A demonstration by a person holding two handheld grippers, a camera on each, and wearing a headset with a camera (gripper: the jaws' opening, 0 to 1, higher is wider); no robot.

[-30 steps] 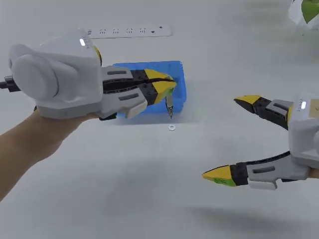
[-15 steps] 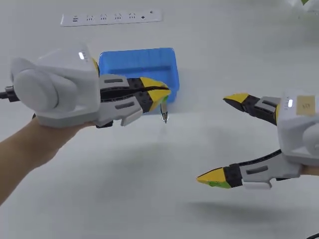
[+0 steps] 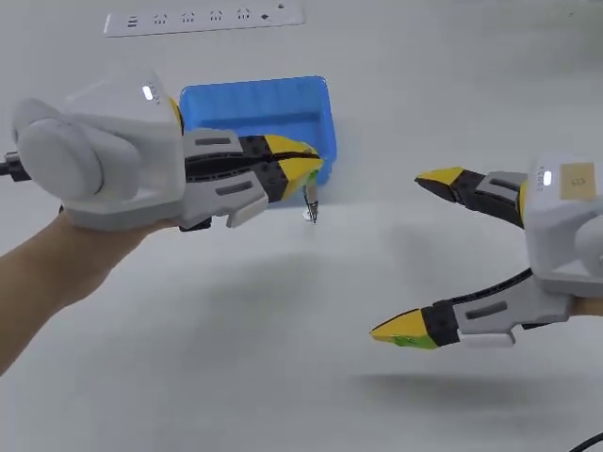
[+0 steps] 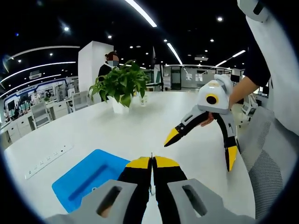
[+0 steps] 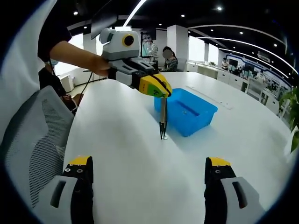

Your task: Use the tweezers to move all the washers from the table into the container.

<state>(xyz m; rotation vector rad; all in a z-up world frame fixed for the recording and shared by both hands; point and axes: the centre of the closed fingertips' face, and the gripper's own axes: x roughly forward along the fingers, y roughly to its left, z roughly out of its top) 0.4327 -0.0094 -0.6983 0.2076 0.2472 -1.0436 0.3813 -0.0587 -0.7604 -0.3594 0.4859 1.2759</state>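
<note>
You are holding the left gripper (image 3: 316, 171) with its jaws pressed together on the tweezers (image 3: 310, 201). The tweezers are hanging down from the yellow tips toward the table (image 3: 283, 367). In the right gripper view the tweezers are standing almost upright, and their points are reaching the table surface just in front of the blue container (image 3: 259, 104).

At these points something small and pale is showing, perhaps a washer (image 5: 163, 137). It is too small to say whether the tweezers are gripping it or only touching the table beside it. I also cannot tell whether the two points of the tweezers are closed or a little apart.

The tweezers are staying outside the container, not over it. In the head view their points are lying just beside its near right corner.

You are holding the right gripper (image 3: 415, 254) with its jaws spread wide and nothing between them. It is hovering over bare table, well apart from the tweezers on the right side.

A white power strip (image 3: 203, 17) is lying beyond the container, and in the left gripper view a potted plant (image 4: 119, 86) is standing farther away on the table.
</note>
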